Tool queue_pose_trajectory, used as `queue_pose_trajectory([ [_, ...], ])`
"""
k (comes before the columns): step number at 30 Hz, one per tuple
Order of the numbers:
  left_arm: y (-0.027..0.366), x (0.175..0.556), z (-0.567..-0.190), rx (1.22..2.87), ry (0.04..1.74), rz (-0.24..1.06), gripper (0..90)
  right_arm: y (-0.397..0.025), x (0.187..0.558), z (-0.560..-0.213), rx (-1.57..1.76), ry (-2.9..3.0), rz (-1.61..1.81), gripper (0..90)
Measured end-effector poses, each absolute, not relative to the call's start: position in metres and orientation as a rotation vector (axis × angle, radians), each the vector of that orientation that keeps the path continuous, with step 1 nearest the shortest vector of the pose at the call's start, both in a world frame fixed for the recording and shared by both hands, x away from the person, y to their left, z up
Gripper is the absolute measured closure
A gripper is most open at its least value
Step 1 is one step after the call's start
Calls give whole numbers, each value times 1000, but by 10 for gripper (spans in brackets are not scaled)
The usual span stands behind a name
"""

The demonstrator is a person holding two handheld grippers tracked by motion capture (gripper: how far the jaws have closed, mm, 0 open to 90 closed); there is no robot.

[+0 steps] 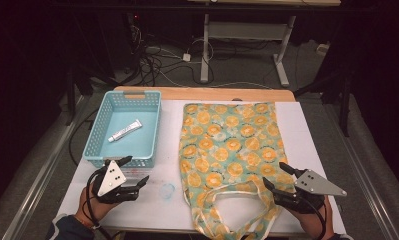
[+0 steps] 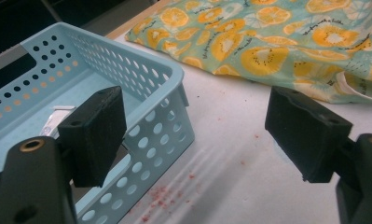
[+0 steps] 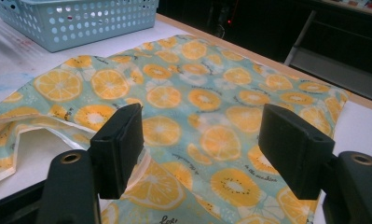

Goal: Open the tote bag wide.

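While both hand-held grippers, left hand-held gripper (image 1: 132, 172), right hand-held gripper (image 1: 277, 176), gape empty, one basket (image 1: 101, 125), one tube (image 1: 125, 130), one tote bag (image 1: 227, 145).

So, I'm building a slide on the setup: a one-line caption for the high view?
Two open hand-held grippers, left and right, flank a citrus-print tote bag beside a blue basket holding a tube.

One light blue basket (image 1: 105, 135) stands at the desk's (image 1: 307, 130) left edge, and one small white tube (image 1: 125, 131) lies inside it. One fruit-print cloth bag (image 1: 232, 145) lies flat from the far edge to the near edge, with two handles at the near edge. Two grippers are held over the near edge: the left gripper (image 1: 135, 170), the right gripper (image 1: 276, 175).
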State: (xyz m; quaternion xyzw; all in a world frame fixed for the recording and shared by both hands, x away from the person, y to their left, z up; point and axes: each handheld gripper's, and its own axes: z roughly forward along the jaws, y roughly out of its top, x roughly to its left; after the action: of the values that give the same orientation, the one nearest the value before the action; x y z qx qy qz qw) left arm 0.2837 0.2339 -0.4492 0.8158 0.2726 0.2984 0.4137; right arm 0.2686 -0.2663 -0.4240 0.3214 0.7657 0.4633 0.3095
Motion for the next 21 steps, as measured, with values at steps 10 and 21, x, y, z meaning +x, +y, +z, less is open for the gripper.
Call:
queue_pose_trajectory([
  [10,235,281,-449,2058,682,764,202,-263,273,-427,844,2054,1208,347],
  [21,237,277,-449,2068,685,765,203,-247,269,-425,786,2166,1203,435],
])
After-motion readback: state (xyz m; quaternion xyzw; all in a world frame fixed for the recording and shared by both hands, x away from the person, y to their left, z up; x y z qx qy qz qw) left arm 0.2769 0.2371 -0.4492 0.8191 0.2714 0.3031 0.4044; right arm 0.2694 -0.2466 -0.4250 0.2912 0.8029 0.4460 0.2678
